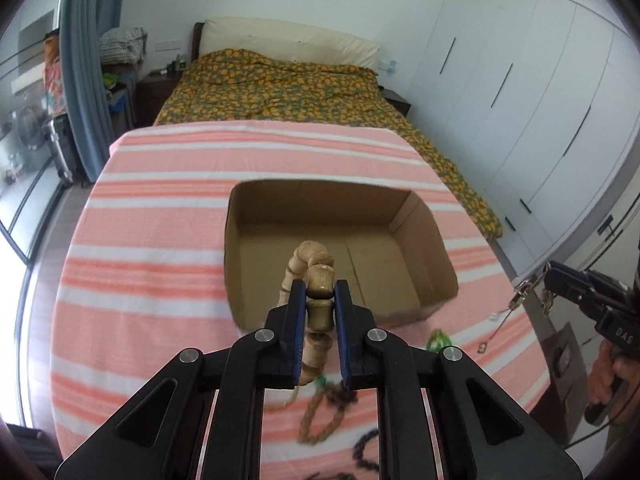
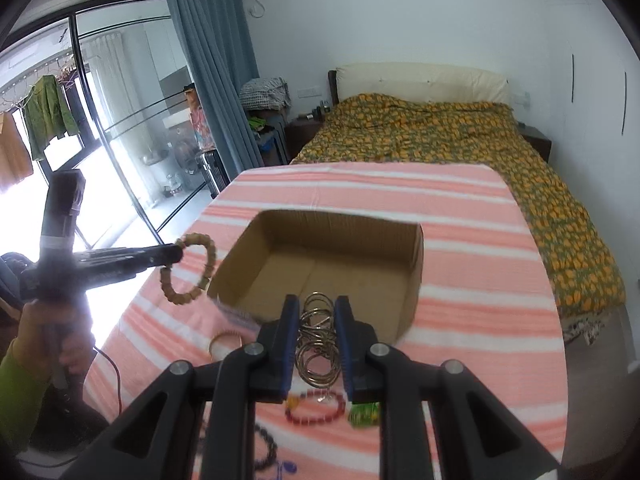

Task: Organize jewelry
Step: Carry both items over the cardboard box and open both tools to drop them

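Observation:
An open cardboard box [image 1: 424, 248] [image 2: 416, 264] stands on the pink striped cloth, its floor bare. My left gripper [image 1: 320, 290] is shut on a wooden bead bracelet [image 1: 316, 276] and holds it above the box's near edge; the right wrist view shows that bracelet [image 2: 188, 270] hanging left of the box. My right gripper [image 2: 318, 308] is shut on a bunch of silver rings [image 2: 316, 340] above the box's near wall. In the left wrist view the right gripper [image 1: 550, 280] is at the far right, with a thin chain dangling from it.
Loose jewelry lies on the cloth near me: a red bead bracelet [image 2: 316, 408], a green piece [image 2: 364, 414] [image 1: 438, 338], a gold bangle [image 2: 226, 342], dark bead strands [image 1: 364, 452], a tan bead loop [image 1: 320, 420]. A bed [image 1: 280, 84] lies beyond the table.

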{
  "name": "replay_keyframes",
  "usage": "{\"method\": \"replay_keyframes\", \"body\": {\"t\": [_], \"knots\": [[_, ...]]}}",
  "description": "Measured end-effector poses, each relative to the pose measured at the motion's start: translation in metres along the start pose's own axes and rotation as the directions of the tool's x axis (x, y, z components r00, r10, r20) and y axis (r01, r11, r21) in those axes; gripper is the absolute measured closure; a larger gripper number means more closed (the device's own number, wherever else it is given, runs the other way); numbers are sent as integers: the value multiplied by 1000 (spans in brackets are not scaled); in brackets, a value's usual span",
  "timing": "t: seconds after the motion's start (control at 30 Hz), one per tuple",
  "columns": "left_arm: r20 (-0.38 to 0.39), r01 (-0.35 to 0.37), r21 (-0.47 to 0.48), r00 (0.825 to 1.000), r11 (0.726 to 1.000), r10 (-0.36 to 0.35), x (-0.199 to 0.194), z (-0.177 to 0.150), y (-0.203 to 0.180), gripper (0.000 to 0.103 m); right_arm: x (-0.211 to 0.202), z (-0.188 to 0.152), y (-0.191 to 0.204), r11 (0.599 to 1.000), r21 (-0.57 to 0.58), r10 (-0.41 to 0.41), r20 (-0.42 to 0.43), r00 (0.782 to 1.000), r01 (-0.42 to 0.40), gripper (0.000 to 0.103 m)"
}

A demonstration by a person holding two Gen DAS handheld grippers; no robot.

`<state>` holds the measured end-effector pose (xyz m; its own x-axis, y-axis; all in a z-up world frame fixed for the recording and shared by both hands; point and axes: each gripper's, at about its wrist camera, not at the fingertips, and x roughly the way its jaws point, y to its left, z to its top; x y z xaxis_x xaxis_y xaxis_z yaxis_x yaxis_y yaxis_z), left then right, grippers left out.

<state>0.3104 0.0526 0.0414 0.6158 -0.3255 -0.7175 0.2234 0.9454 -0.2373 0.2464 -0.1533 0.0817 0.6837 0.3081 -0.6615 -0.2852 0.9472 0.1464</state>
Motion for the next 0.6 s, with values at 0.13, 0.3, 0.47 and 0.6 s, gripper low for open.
{"method": "replay_keyframes", "body": {"t": [0.13, 0.3, 0.47, 0.6], "knots": [[-30, 5, -6, 1000, 1000, -5, 37, 21, -5, 91, 49, 21, -3, 1000, -20, -13, -38, 999, 12, 84], [-96, -19, 9, 995, 1000, 20, 86, 23, -10, 91, 117, 21, -15, 1000, -10, -19, -132, 991, 18, 84], [-131, -60, 19, 989, 998, 62, 115, 11, -10, 89, 153, 2, -22, 999, 35, -31, -156, 987, 37, 71], [-126, -116, 29, 985, 993, 119, 115, -4, -7, 33, 137, -14, -24, 995, 91, -30, -121, 992, 42, 33]]}}
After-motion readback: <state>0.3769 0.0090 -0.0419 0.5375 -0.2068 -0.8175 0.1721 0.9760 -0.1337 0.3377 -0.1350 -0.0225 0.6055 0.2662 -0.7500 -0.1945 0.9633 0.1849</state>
